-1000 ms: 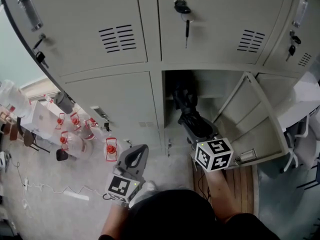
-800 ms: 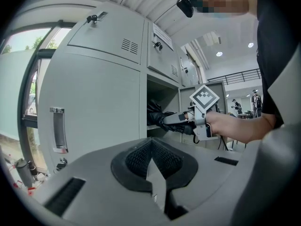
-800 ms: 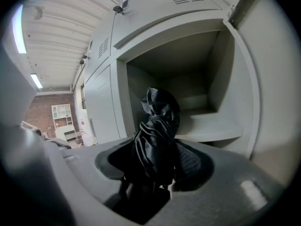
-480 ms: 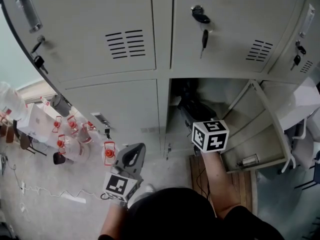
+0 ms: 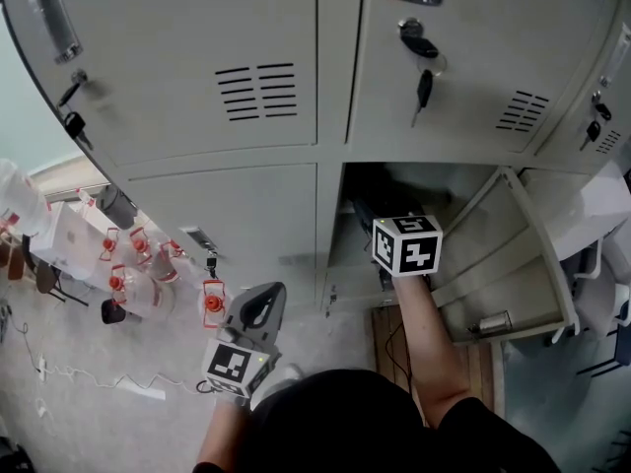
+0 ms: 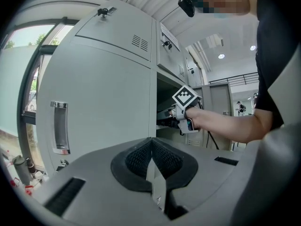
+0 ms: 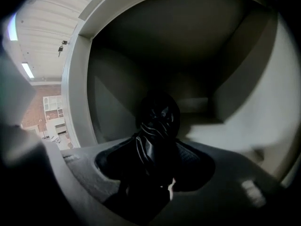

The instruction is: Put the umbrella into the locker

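A black folded umbrella [image 7: 157, 126] sits between the jaws of my right gripper [image 7: 155, 166], which is shut on it. Its far end reaches into the dark open locker compartment [image 7: 235, 93]. In the head view the marker cube hides the right gripper [image 5: 386, 227] at the mouth of the lower locker [image 5: 434, 180]; only a dark bit of the umbrella [image 5: 363, 205] shows. My left gripper [image 5: 259, 308] hangs low at the left before a closed locker door, shut and empty. In the left gripper view its pads [image 6: 151, 157] meet, and the right gripper [image 6: 181, 119] is at the opening.
The compartment's door [image 5: 513, 264] swings open to the right. Keys [image 5: 422, 72] hang in the locker above. Several red-capped bottles [image 5: 133, 274] and a power strip with its cable [image 5: 138, 390] lie on the floor at the left. A wooden board [image 5: 478, 358] lies below the opening.
My right gripper has pushed the umbrella forward and deeper into the lower locker. The left gripper has stayed almost in place.
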Tool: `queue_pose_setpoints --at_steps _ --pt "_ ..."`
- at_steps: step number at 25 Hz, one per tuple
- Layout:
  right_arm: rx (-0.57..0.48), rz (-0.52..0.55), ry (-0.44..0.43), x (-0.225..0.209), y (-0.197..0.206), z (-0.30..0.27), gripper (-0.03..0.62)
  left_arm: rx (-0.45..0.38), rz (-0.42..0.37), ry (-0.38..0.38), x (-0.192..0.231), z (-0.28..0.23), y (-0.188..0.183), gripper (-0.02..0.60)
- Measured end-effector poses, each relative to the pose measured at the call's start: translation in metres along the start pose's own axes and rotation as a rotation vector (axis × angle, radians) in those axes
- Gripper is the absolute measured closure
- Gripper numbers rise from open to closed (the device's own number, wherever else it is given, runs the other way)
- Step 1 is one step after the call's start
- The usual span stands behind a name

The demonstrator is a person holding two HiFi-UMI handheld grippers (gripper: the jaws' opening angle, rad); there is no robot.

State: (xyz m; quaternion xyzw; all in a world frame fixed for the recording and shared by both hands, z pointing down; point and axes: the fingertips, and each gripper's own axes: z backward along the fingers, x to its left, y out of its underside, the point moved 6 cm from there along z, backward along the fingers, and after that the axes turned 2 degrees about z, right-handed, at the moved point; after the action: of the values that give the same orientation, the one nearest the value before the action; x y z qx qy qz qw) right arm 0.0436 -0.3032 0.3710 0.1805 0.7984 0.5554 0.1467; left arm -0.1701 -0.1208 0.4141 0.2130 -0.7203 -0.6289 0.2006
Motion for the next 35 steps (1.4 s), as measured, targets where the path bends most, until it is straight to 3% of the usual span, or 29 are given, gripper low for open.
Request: queue_pose_setpoints --at_steps 13,20,35 --pt "0.039 0.064 0.023 -0.001 -0.010 -0.022 0.350 0.008 0.032 -0.009 -0.001 0.003 0.006 0.571" --pt "-0.015 0.101 0.062 -0.001 -0.009 -0.014 0.321 0.008 0.026 -0.014 -0.002 0.009 0.012 0.571" --pt "-0.071 0.020 0.034 0.000 0.013 0.047 0.319 0.027 0.060 0.034 -0.020 0.003 0.022 0.571"
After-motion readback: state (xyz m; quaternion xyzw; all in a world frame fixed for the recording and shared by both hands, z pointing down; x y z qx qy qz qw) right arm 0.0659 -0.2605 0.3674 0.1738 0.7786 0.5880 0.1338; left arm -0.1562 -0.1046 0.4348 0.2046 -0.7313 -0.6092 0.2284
